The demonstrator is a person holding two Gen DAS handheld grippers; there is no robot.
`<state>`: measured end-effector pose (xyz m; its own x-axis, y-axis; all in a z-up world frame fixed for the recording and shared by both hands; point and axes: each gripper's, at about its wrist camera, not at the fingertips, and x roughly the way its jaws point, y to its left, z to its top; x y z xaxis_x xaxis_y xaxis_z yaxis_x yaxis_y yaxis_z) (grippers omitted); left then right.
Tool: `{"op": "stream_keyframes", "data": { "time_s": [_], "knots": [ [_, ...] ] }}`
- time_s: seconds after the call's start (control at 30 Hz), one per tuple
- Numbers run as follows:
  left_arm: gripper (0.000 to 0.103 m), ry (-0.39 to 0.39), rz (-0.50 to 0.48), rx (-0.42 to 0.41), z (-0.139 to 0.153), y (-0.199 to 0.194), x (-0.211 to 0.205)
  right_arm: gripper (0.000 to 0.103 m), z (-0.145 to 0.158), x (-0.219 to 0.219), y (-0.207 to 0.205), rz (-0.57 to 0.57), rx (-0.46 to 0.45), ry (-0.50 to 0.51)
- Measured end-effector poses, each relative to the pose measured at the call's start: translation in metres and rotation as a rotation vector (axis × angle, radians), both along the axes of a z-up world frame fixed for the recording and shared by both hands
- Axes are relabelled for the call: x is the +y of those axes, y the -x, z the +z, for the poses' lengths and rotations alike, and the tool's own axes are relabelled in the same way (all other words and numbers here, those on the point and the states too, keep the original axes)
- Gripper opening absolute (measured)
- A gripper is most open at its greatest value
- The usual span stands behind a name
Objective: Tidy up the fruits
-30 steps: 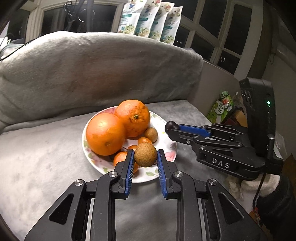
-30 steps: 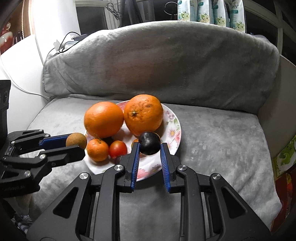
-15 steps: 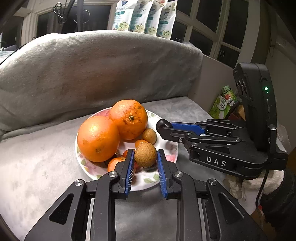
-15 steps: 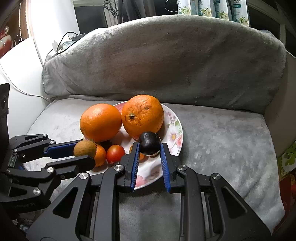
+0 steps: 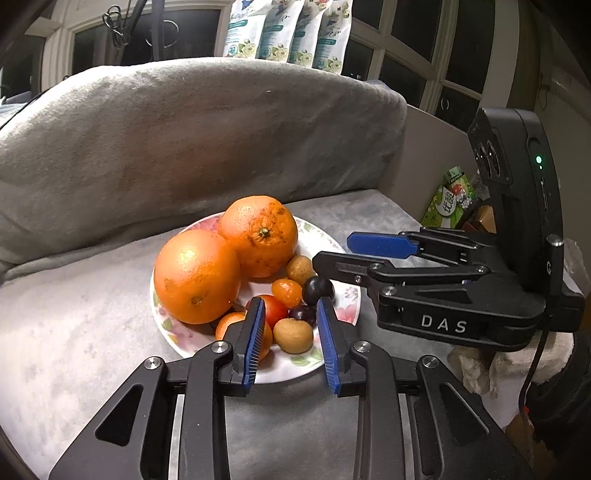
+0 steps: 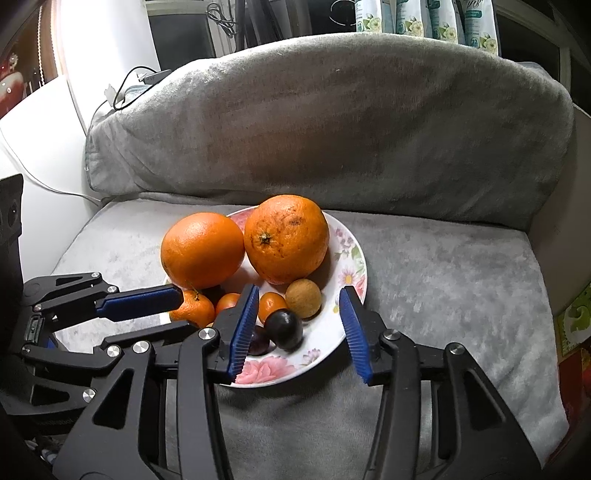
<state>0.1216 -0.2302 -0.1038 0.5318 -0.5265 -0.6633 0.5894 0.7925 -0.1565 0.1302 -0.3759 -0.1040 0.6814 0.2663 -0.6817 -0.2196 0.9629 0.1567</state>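
Observation:
A floral plate [image 5: 332,362] [image 6: 354,258] on the grey cushion holds two big oranges [image 5: 195,275] [image 6: 286,238], small mandarins, a red tomato [image 5: 275,308], brown longans and dark plums. My left gripper [image 5: 291,330] is open over the plate's near rim, with a brown longan [image 5: 294,335] lying on the plate between its fingers. My right gripper [image 6: 297,325] is open over the plate, with a dark plum [image 6: 283,328] resting on the plate between its fingers. The right gripper also shows in the left wrist view [image 5: 332,251], at the plate's right.
A grey cushion back [image 5: 184,140] rises behind the plate. Snack packets [image 5: 452,199] lie beyond the seat's right edge. Packets [image 5: 288,33] hang at the window. A white wall and cable [image 6: 122,96] are at the left.
Both grippers have opened. The left let go of the brown longan and the right let go of the dark plum; both fruits now lie on the plate.

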Motion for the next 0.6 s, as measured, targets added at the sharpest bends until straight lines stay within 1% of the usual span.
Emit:
{"op": "stream_keyframes", "data": {
  "time_s": [0.03, 0.07, 0.1, 0.13, 0.17, 0.2, 0.23, 0.3, 0.37, 0.43, 0.6],
  "knots": [
    [0.034, 0.000, -0.001, 0.000, 0.000, 0.001, 0.000, 0.050, 0.000, 0.000, 0.000, -0.001, -0.001, 0.001],
    [0.039, 0.001, 0.000, -0.001, 0.001, 0.001, 0.001, 0.054, 0.000, -0.001, 0.000, -0.004, -0.003, 0.001],
    [0.048, 0.001, 0.000, -0.004, 0.001, 0.002, 0.002, 0.057, 0.000, -0.001, 0.001, -0.007, -0.005, 0.002],
    [0.053, 0.003, 0.001, -0.006, 0.002, 0.003, 0.002, 0.062, 0.001, -0.001, 0.001, -0.011, -0.008, 0.003],
    [0.053, 0.003, 0.001, -0.008, 0.002, 0.003, 0.003, 0.066, 0.001, -0.001, 0.002, -0.014, -0.012, 0.005],
    [0.054, 0.003, 0.001, -0.010, 0.003, 0.004, 0.003, 0.068, 0.002, -0.001, 0.003, -0.014, -0.014, 0.005],
    [0.060, 0.001, 0.002, -0.010, 0.003, 0.004, 0.003, 0.070, 0.003, -0.001, 0.003, -0.015, -0.016, 0.007],
    [0.065, -0.011, 0.018, -0.014, 0.004, 0.004, 0.003, 0.072, 0.004, -0.002, 0.005, -0.019, -0.021, 0.010],
    [0.069, -0.017, 0.022, -0.012, 0.004, 0.004, 0.004, 0.079, 0.006, -0.002, 0.005, -0.025, -0.027, 0.013],
    [0.070, -0.017, 0.022, -0.015, 0.005, 0.005, 0.004, 0.083, 0.008, -0.002, 0.006, -0.031, -0.036, 0.010],
    [0.070, -0.021, 0.021, -0.022, 0.006, 0.007, 0.006, 0.083, 0.011, -0.002, 0.009, -0.027, -0.042, 0.007]
  ]
}}
